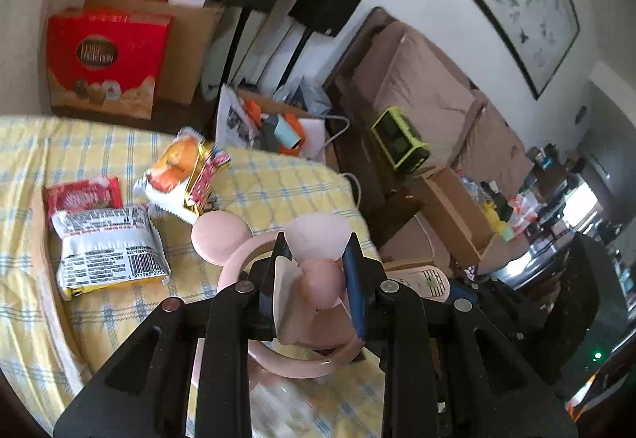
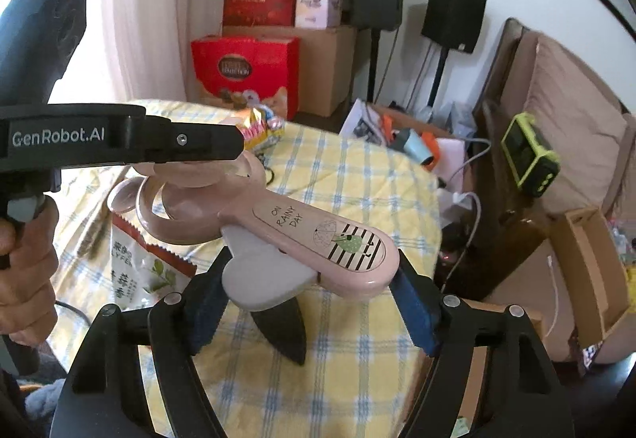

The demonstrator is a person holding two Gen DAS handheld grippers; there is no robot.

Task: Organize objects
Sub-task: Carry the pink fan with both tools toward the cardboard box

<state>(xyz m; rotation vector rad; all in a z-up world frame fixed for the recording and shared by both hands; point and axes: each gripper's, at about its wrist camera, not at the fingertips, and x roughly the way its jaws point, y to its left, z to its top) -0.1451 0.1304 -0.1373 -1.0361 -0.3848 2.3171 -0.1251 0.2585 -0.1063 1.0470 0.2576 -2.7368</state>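
Note:
A pink hand fan with round ears [image 1: 318, 279] hangs above the yellow checked tablecloth [image 1: 278, 179]. My left gripper [image 1: 317, 243] is shut on the fan's hub and blades. In the right wrist view that left gripper [image 2: 234, 148] reaches in from the left, gripped by a person's hand [image 2: 24, 271]. The fan's handle [image 2: 318, 239], printed "ON RAINY DAY", slants down between the fingers of my right gripper [image 2: 314, 259], which stand wide on either side of it. A grey fold-out foot [image 2: 258, 279] sticks out under the handle. Whether the right pads touch the handle is unclear.
Snack packets lie on the cloth: a silver one [image 1: 111, 251], a red one [image 1: 83, 195], an orange one [image 1: 175, 167] and a white-green one [image 2: 147, 271]. Red gift boxes [image 1: 103, 60], cardboard boxes, speakers on stands [image 2: 453, 16], a sofa [image 2: 576, 120] and a yellow-green device [image 2: 532, 156] stand beyond the table's edge.

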